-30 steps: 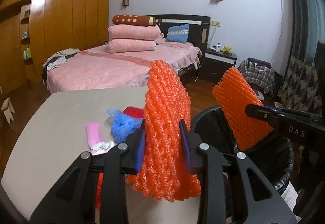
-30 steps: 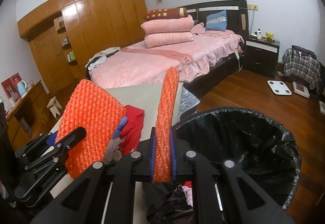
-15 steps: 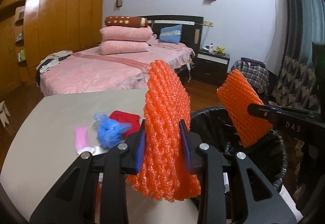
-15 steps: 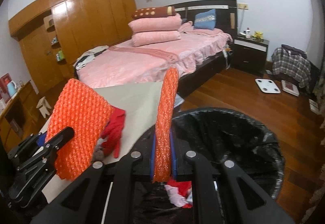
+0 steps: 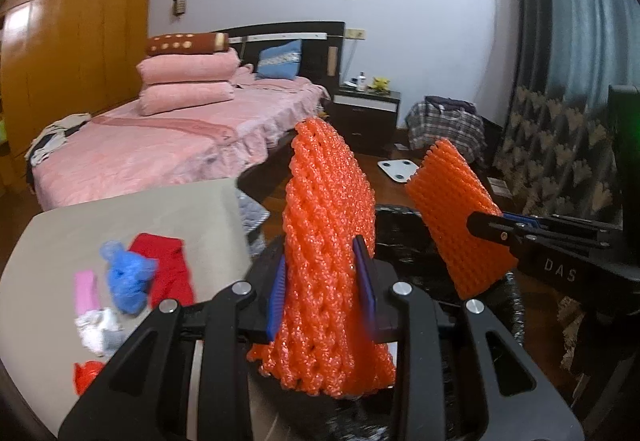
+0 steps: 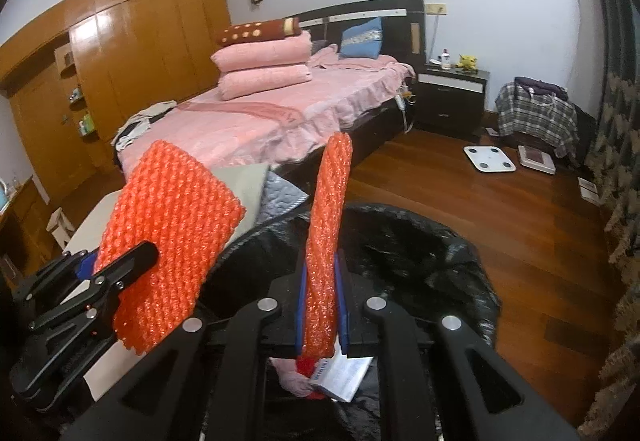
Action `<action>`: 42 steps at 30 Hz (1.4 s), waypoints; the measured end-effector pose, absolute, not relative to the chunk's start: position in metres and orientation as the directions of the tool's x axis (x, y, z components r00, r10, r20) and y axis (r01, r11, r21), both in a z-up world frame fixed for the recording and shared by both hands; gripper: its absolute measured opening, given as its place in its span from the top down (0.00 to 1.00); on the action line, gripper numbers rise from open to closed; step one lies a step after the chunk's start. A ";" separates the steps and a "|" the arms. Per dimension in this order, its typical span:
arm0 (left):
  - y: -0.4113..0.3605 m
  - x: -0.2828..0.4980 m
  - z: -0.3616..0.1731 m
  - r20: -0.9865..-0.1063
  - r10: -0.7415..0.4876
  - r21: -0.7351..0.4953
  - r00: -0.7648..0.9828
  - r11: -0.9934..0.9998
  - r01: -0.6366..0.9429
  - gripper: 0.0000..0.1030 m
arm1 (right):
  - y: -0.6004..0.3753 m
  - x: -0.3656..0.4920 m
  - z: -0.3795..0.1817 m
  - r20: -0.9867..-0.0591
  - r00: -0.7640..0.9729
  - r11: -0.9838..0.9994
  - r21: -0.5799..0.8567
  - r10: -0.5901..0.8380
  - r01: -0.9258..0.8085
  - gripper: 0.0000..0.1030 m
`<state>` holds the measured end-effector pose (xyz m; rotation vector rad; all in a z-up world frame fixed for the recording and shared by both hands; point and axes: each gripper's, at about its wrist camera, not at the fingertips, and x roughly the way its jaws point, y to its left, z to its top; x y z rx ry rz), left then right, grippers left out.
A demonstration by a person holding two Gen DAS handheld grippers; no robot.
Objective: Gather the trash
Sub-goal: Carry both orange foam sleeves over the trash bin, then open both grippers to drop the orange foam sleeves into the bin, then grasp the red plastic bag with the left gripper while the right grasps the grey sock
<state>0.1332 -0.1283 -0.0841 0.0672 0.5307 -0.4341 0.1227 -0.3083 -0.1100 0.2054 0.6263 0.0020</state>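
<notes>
Both tongs are clamped on orange foam nets: the left gripper (image 5: pixel 324 291) pinches a fat one (image 5: pixel 330 241), and the right gripper (image 6: pixel 321 305) squeezes a thinner one (image 6: pixel 328 233) flat, right over the black-bagged trash bin (image 6: pixel 420 241). Down in the bin there's a paper packet (image 6: pixel 344 377) and something pink. Further back, near the desk's (image 5: pixel 140 217) right edge, sit a blue bag (image 5: pixel 128 277), red cloth (image 5: pixel 168 269), pink wrapper (image 5: pixel 85 289) and white scraps. The bed's (image 6: pixel 256 125) way behind.

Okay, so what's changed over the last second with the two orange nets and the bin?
Both grippers carried their orange foam nets rightward, off the table and over the black-lined bin. Unchanged: left gripper grips the wide net, right gripper the thin net; neither dropped.
</notes>
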 end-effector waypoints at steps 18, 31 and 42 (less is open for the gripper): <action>-0.074 0.124 -0.073 -0.468 -0.262 -0.025 0.844 0.958 0.284 0.13 | -0.312 0.109 -0.109 -0.511 0.859 0.980 0.177 0.016 0.086 0.06; 0.048 0.106 -0.074 -0.484 -0.012 0.014 0.875 1.000 0.022 0.12 | -0.209 0.118 -0.103 -0.492 0.857 0.986 0.136 0.154 -0.099 0.06; 0.109 0.089 -0.100 -0.533 0.070 0.019 0.843 0.997 -0.071 0.13 | -0.114 0.127 -0.131 -0.487 0.816 0.949 0.108 0.310 -0.296 0.06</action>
